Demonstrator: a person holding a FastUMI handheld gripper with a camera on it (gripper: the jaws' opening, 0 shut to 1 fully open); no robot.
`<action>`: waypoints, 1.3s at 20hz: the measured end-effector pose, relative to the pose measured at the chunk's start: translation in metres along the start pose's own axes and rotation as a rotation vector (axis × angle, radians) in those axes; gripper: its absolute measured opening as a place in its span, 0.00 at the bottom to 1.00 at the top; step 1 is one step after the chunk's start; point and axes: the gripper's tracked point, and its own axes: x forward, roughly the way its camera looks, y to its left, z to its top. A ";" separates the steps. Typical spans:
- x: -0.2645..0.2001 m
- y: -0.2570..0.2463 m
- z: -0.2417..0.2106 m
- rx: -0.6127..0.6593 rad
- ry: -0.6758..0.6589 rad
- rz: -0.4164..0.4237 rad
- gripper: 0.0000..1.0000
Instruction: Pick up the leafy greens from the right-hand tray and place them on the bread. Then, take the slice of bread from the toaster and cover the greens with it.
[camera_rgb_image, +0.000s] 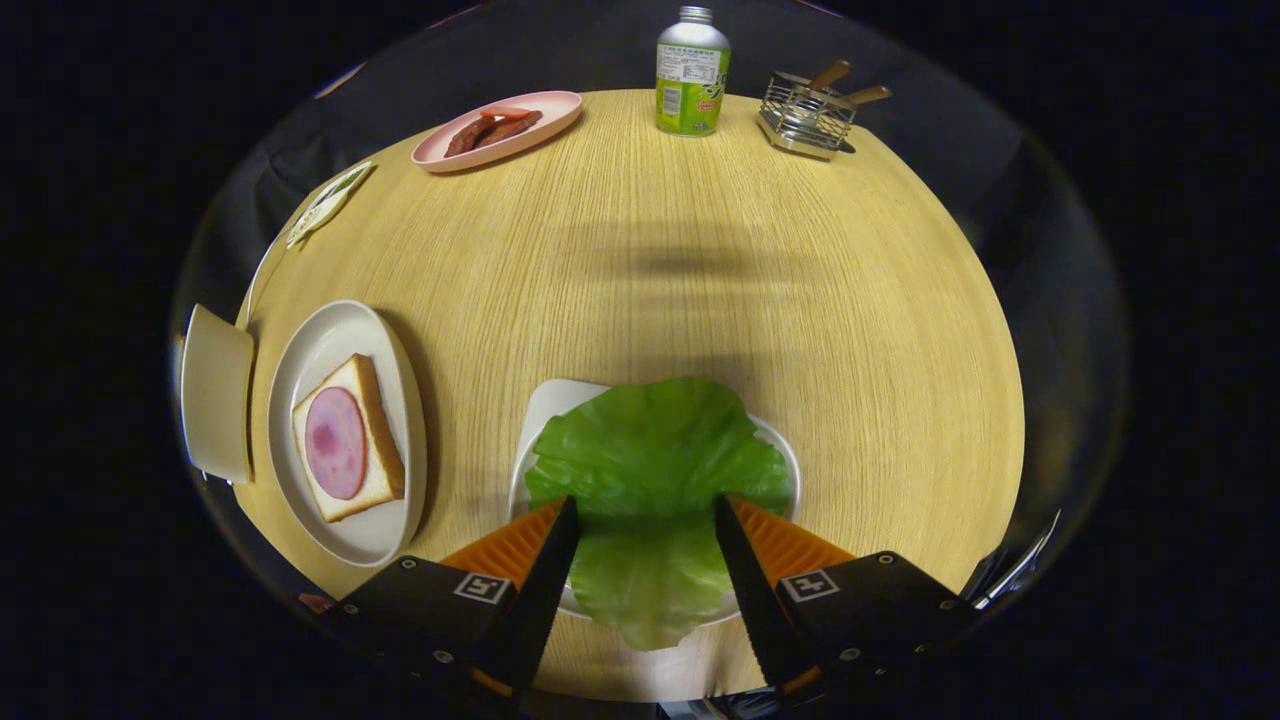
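Nearest of all, the gripper (645, 515) hangs low over the leafy greens (655, 470), its fingers spread wide to either side of the leaf and pressing on nothing; whether the tips touch the leaf I cannot tell. Beneath the greens sits their white tray (545, 405), mostly covered, with the leaf drooping over its near rim. Off to the left of the fingers lies an oval white plate (320, 345) carrying the bread (378, 420), a slice already topped with a round of pink ham (335, 442). Just beyond that plate stands a pale boxy object (215, 390), probably the toaster, though no slice shows in it from this angle. By my reading the task is at its very start: the greens are not yet lifted, nothing green lies on the bread, and the covering slice is untouched. Further out, the light wood-grain worktop (680, 290) runs bare across its middle. At its far edge stand a pink plate (545, 112) of reddish strips, a green-labelled bottle (692, 75) and a wire holder (806, 118) with wooden-handled utensils, before dark booth walls.
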 end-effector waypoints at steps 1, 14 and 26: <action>0.000 -0.001 0.000 -0.008 -0.003 -0.002 0.79; -0.025 0.012 0.013 0.114 -0.112 0.090 0.01; -0.110 0.093 0.062 -0.004 -0.253 0.233 0.01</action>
